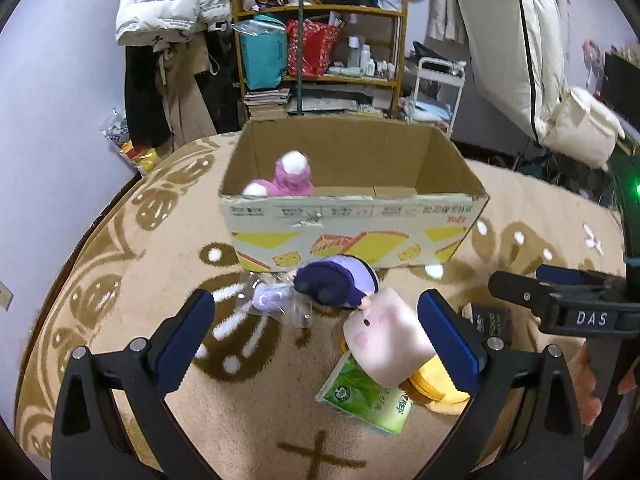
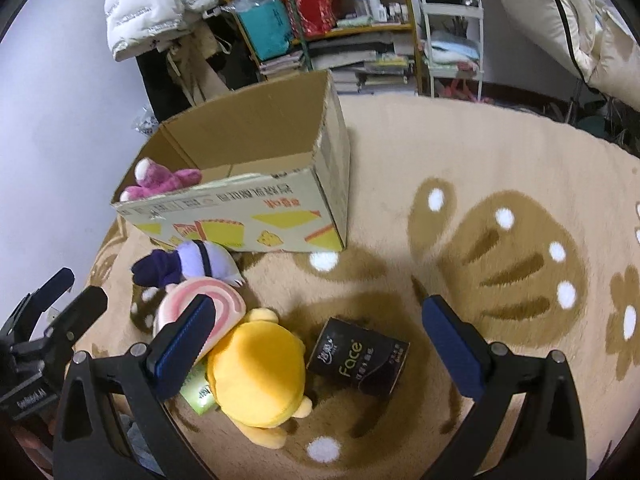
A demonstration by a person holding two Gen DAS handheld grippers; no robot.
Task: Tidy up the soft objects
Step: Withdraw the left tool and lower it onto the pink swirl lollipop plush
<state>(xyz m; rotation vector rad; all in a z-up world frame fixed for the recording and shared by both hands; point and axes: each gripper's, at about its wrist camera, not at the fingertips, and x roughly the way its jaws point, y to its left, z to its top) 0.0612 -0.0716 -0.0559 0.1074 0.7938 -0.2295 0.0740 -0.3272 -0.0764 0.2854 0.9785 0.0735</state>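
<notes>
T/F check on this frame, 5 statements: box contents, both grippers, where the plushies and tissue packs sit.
1. A pink plush lies inside the cardboard box. True.
2. The left gripper is shut on the pink roll plush. False: open, empty.
3. The yellow plush is in the box. False: on the rug.
4. The right gripper is open. True.
5. The black tissue pack sits atop the green one. False: apart, both on the rug.

pink plush (image 1: 289, 176) lower body hidden behind cardboard box (image 1: 352, 216) wall, green tissue pack (image 2: 197, 392) mostly covered by yellow plush (image 2: 256, 376), box print too blurred to read
</notes>
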